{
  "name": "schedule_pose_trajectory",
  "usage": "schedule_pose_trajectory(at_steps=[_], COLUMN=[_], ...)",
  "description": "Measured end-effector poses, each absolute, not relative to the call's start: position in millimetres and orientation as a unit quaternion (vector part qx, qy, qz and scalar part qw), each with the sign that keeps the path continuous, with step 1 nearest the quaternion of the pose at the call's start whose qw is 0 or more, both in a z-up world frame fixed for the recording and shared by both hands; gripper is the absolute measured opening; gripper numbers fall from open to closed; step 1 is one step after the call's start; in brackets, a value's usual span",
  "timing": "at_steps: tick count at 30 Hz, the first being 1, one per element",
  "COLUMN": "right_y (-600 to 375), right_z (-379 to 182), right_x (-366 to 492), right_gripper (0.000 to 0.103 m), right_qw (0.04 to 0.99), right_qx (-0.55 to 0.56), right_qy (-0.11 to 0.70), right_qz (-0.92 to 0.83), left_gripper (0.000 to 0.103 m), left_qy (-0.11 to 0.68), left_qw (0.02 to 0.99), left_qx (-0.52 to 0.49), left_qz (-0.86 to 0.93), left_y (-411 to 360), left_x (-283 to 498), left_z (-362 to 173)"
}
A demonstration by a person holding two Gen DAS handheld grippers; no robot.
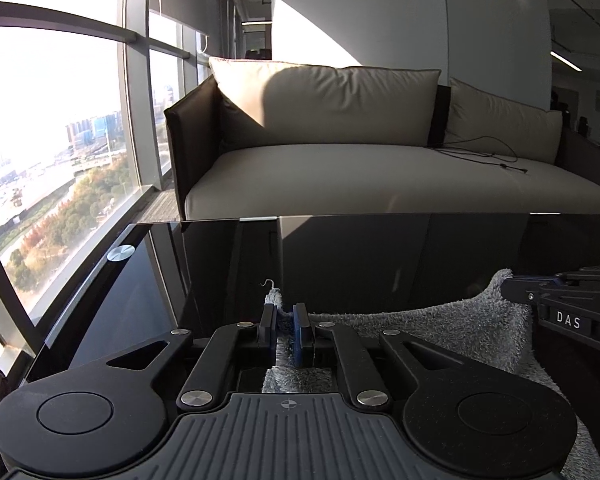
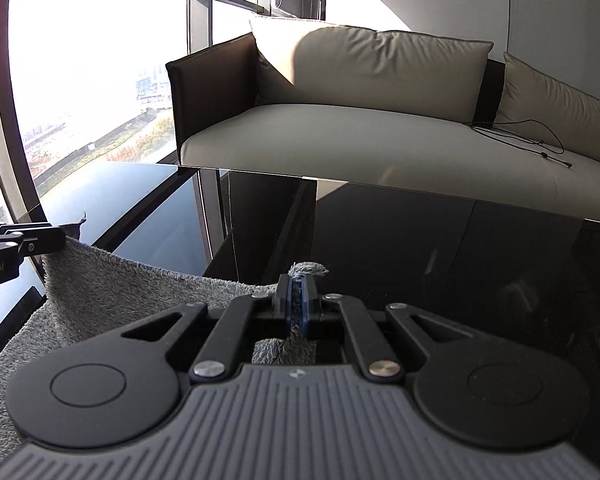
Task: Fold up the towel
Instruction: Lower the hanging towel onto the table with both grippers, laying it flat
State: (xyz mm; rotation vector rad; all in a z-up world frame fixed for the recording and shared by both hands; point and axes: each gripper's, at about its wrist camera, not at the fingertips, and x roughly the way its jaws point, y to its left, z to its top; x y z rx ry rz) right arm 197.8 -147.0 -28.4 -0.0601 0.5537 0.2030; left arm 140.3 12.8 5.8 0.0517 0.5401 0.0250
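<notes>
A grey fluffy towel (image 1: 440, 328) hangs stretched between my two grippers above a black glass table (image 1: 340, 256). My left gripper (image 1: 285, 316) is shut on the towel's left corner, whose tip pokes up between the pads. My right gripper (image 2: 296, 292) is shut on the right corner, a tuft sticking out above the pads. The towel (image 2: 140, 292) sags between them and its lower part lies toward me. The right gripper shows at the right edge of the left wrist view (image 1: 512, 290); the left gripper shows at the left edge of the right wrist view (image 2: 60, 238).
A beige sofa (image 1: 380, 168) with cushions stands just beyond the table's far edge, a black cable (image 1: 496, 156) lying on its seat. Floor-to-ceiling windows (image 1: 60, 140) run along the left. A round metal disc (image 1: 121, 253) sits at the table's far left corner.
</notes>
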Motion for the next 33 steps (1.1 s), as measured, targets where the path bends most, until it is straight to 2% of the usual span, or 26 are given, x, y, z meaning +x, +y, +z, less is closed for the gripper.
schedule_pose_trajectory(at_steps=[2,3,5,7,8,11,21,25,29,33], right_y=[-148,-148,-149,-150,-151,-157,-188,-194,-198,-199], right_z=[-29,-29,-29,-30,-30,-30,-26,-24,-22,-15], right_x=[199,200,201,200,199,197,173,164,166,165], right_gripper=[0.004,0.005,0.011,0.019,0.023,0.030,0.040,0.051,0.052,0.053], right_qw=[0.956,0.956,0.956,0.957,0.958,0.959,0.959,0.965,0.966,0.969], right_qx=[-0.030,-0.029,-0.034,-0.042,-0.043,-0.039,-0.021,-0.017,0.004,0.016], right_qy=[0.275,0.276,0.277,0.275,0.274,0.271,0.279,0.256,0.253,0.240], right_qz=[0.097,0.096,0.090,0.081,0.075,0.066,0.053,0.057,0.054,0.062], left_gripper=[0.017,0.023,0.026,0.042,0.043,0.043,0.039,0.039,0.039,0.028], left_qy=[0.267,0.265,0.265,0.265,0.263,0.269,0.319,0.318,0.322,0.333], left_qw=[0.963,0.964,0.964,0.963,0.964,0.962,0.946,0.946,0.945,0.941], left_qx=[0.023,0.022,0.022,0.022,0.021,0.019,0.055,0.048,0.054,0.059], left_qz=[0.019,0.025,0.027,0.037,0.038,0.043,0.027,0.025,0.019,0.008], left_y=[17,19,21,24,26,31,28,30,28,24], left_x=[140,139,138,137,137,136,116,106,101,102], left_z=[6,7,9,11,12,15,6,6,3,-5])
